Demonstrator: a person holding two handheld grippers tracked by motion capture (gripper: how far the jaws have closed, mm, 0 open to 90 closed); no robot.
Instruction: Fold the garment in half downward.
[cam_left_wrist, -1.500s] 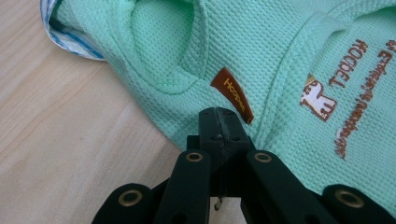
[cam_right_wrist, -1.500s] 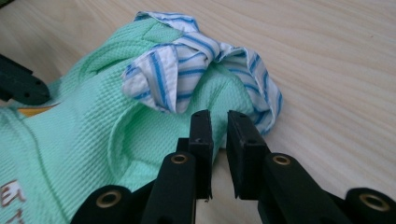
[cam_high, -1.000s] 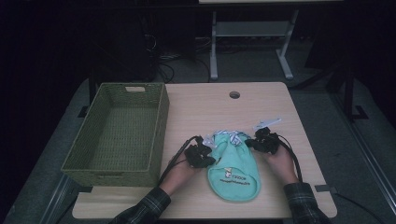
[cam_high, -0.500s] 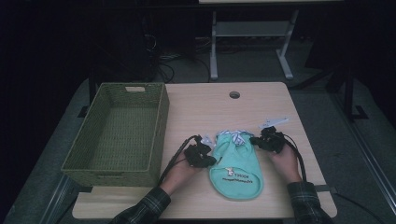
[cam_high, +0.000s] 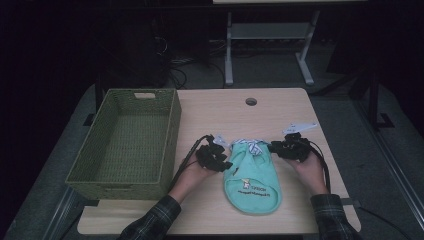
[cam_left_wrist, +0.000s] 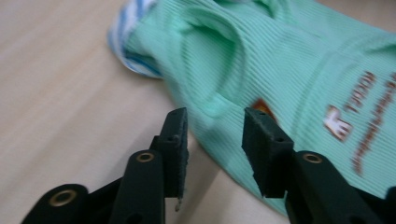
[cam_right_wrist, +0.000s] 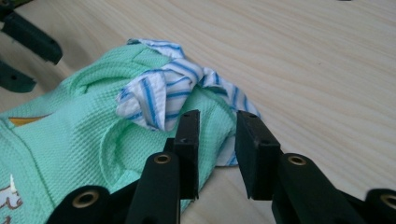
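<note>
Garment: the mint-green garment lies flat on the table in front of me, blue-and-white striped trim bunched at its far end, printed logo toward my side.
My left gripper: my left gripper sits at the garment's left edge; its jaws have just been opening, and in its own view they stand apart over the green hem, pads clear of it.
My right gripper: my right gripper is at the upper right corner by the striped trim; its jaws have just been opening too, and the cloth looks let go, though the gap is narrow.
Basket: the woven green basket stands to the left, well apart from the garment.
</note>
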